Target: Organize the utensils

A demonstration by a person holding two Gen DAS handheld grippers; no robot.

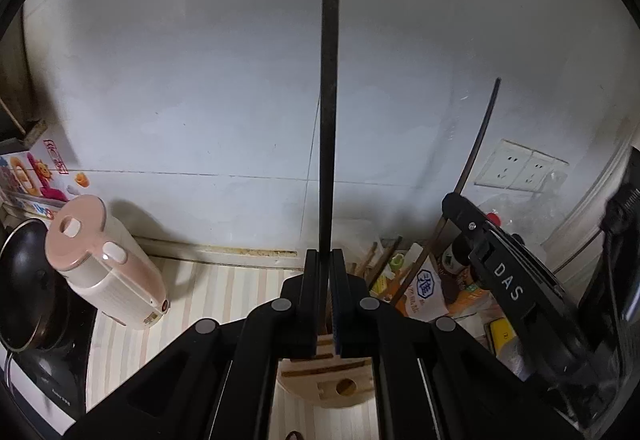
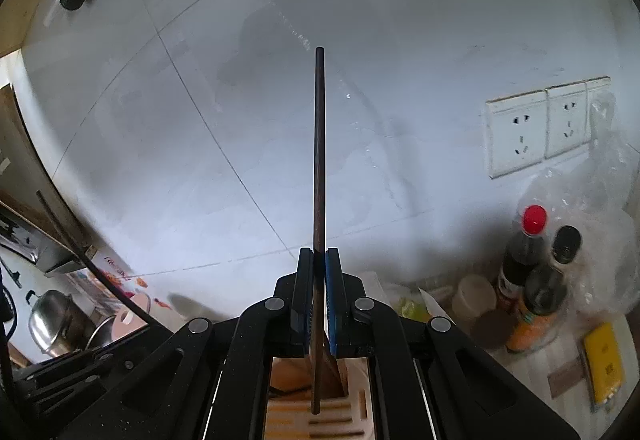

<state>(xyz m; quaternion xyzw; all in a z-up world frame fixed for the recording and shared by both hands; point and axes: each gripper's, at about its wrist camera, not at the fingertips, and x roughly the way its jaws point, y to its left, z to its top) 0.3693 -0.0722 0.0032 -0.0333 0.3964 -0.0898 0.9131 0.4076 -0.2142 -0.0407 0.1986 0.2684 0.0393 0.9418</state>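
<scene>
while each gripper [image 1: 325, 268] [image 2: 319, 268] clamps 1 chopstick [image 1: 329, 120] [image 2: 319, 160], the slotted holder [image 2: 340, 412] sits below.

"DAS" in white letters on the right hand-held gripper [image 1: 464, 208]. A blue hexagon sign with a Chinese character on a white packet [image 1: 426, 294]. Other print too small to read.

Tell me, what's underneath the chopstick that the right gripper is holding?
Below the right gripper, the dark chopstick hangs over a pale wooden holder with slots in its top. The gripper's body covers the holder's sides, and its inside is not visible.
</scene>
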